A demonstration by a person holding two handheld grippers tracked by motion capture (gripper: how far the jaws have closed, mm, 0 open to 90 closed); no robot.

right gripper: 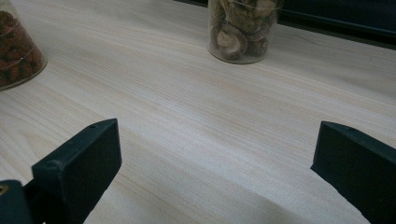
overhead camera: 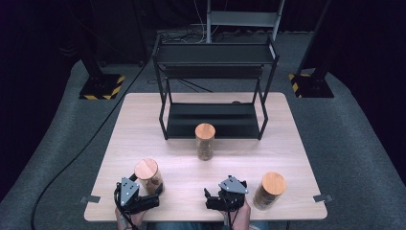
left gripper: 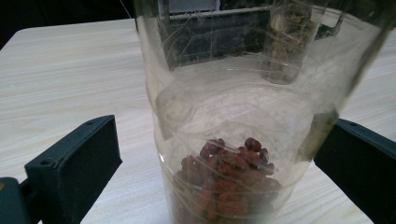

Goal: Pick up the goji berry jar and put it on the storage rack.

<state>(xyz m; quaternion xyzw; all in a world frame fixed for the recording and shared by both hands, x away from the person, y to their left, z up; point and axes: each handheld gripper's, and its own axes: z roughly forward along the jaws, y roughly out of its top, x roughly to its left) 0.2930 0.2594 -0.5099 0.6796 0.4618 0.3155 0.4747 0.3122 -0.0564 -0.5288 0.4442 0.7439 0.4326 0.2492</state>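
Landmark = black rack [overhead camera: 214, 91] at far-centre of tabletop [overhead camera: 143, 124].

L gripper [overhead camera: 143, 199] sits at the near edge, well in front of the rack and off to its left. Jaws spread wide w/ a glass jar [left gripper: 233, 140] standing upright between them; in the left gripper view both jaws show a gap to the glass, so not clamped. Jar has a wooden lid [overhead camera: 146, 168] and reddish-brown bits [left gripper: 224, 177] at the bottom.

R gripper [overhead camera: 210, 199] also at the near edge, in front of the rack, about level w/ its right half. Jaws wide apart, nothing between them, just bare wood.

2nd jar [overhead camera: 205, 141], mushroom-like pieces inside, stands upright just in front of the rack's lower shelf, centre. 3rd jar [overhead camera: 269, 190] is just right of the R gripper, well in front of the rack's right leg.
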